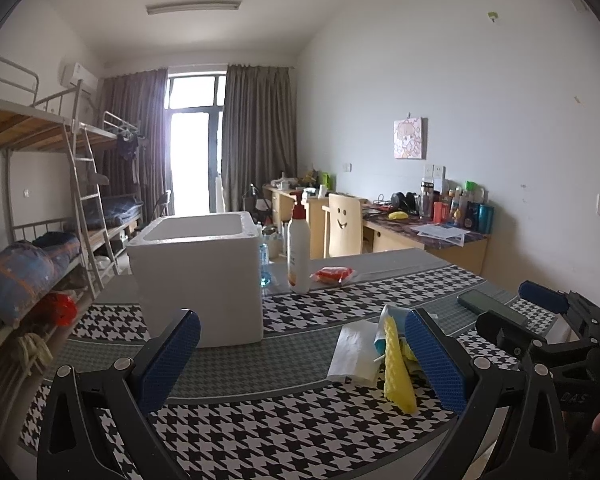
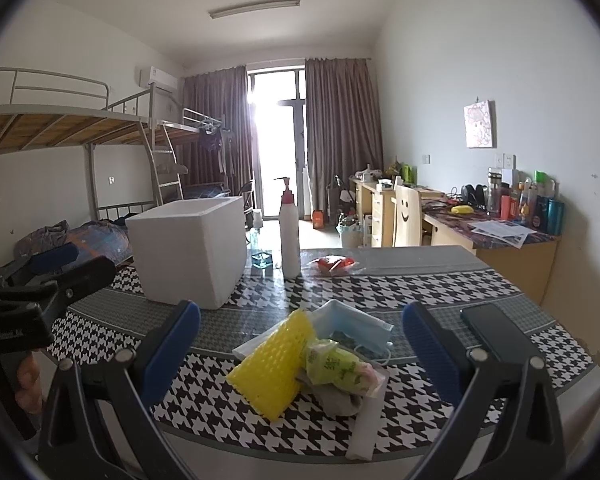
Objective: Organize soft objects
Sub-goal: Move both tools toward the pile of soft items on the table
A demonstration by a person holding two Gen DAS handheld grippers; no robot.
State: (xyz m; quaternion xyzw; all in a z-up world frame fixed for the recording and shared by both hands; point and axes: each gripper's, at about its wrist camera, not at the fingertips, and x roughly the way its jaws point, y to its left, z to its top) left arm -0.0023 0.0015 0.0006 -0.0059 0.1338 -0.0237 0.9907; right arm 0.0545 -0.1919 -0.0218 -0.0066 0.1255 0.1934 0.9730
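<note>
Because nothing is gripped yet, the right gripper (image 2: 300,344) and left gripper (image 1: 302,354) gape wide, empty. Between the right's fingers lies the soft pile, yellow foam net (image 2: 274,364) foremost; the white foam box (image 2: 188,248), probably its destination, waits ahead-left.

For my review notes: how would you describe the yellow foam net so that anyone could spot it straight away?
On the houndstooth tablecloth, in front of the white foam box, lies a small heap of soft things. The yellow foam net is at its left edge, overlapped by a green packet, with a blue face mask behind. Only it is bright yellow and dimpled.
</note>
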